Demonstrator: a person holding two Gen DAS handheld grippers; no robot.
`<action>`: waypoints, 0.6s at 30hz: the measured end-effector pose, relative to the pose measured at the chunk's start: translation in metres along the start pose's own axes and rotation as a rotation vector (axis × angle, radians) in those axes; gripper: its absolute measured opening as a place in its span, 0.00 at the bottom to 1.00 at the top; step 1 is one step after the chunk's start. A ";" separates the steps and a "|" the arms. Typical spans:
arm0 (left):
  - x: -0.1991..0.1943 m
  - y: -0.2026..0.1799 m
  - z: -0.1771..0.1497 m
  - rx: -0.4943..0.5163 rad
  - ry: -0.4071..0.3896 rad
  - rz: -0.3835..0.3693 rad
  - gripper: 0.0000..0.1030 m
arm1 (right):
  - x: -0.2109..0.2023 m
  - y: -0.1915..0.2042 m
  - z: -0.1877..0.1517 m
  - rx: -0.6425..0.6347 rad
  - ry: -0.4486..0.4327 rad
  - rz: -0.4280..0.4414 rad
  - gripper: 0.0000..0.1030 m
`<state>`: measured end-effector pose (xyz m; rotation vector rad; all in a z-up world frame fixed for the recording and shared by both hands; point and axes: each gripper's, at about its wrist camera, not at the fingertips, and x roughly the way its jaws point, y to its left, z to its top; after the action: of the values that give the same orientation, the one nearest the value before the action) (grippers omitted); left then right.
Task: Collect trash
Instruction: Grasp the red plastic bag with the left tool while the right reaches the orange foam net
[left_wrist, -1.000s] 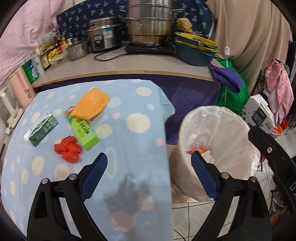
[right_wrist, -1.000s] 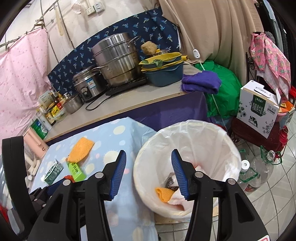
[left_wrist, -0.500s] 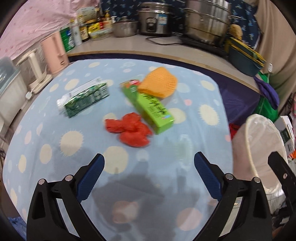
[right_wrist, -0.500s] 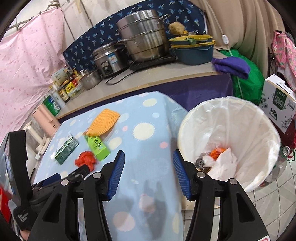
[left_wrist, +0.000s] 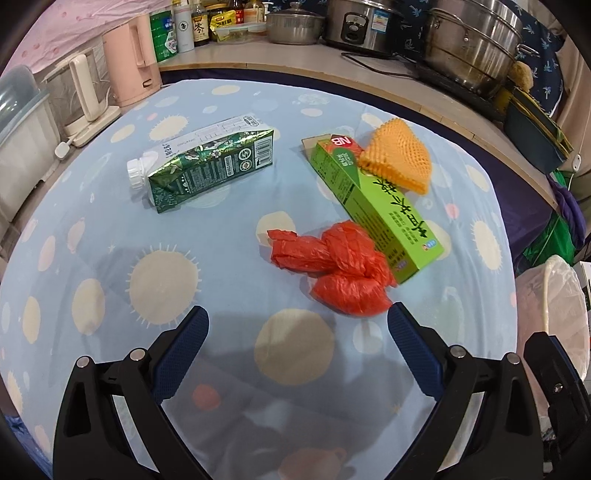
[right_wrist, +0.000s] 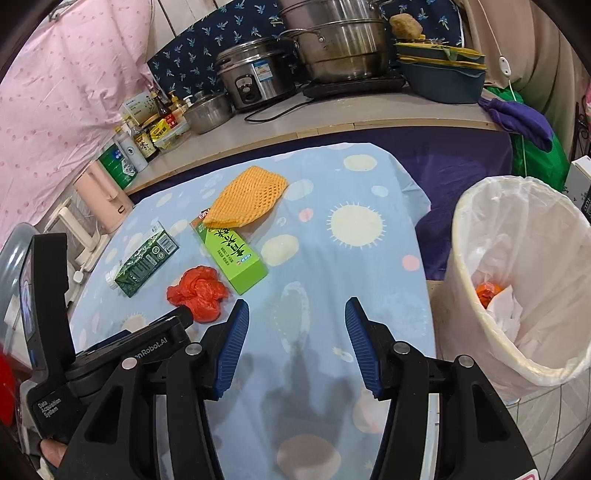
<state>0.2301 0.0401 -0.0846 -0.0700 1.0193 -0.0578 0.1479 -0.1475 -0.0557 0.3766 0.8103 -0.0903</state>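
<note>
On the blue spotted tablecloth (left_wrist: 166, 280) lie a crumpled red plastic bag (left_wrist: 332, 266) (right_wrist: 197, 291), a light green box (left_wrist: 373, 206) (right_wrist: 232, 254), an orange foam net (left_wrist: 399, 157) (right_wrist: 247, 199) resting on the box's far end, and a dark green carton (left_wrist: 210, 162) (right_wrist: 146, 264). My left gripper (left_wrist: 297, 325) is open and empty, just short of the red bag. My right gripper (right_wrist: 295, 317) is open and empty over the table's near edge. The bin with a white liner (right_wrist: 517, 280) (left_wrist: 554, 306) stands right of the table and holds trash.
A counter (right_wrist: 332, 118) behind the table carries steel pots, a rice cooker (right_wrist: 255, 77), bottles and stacked bowls. A pink kettle (left_wrist: 129, 70) and white appliances stand at the table's left. A purple cloth (right_wrist: 517, 118) hangs off the counter above a green bag.
Both grippers swung left from the bin toward the table. The left one has come closer to the red bag. Both stayed open and empty.
</note>
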 end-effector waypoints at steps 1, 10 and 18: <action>0.005 0.000 0.002 -0.004 0.008 -0.006 0.90 | 0.003 0.001 0.002 0.000 0.002 -0.001 0.51; 0.032 -0.005 0.018 0.001 0.027 -0.046 0.90 | 0.032 0.011 0.026 -0.004 0.004 0.009 0.51; 0.040 0.004 0.027 0.021 0.055 -0.087 0.29 | 0.069 0.026 0.051 -0.015 0.025 0.038 0.52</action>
<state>0.2746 0.0421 -0.1045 -0.0939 1.0701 -0.1498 0.2361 -0.1374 -0.0658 0.3795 0.8275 -0.0438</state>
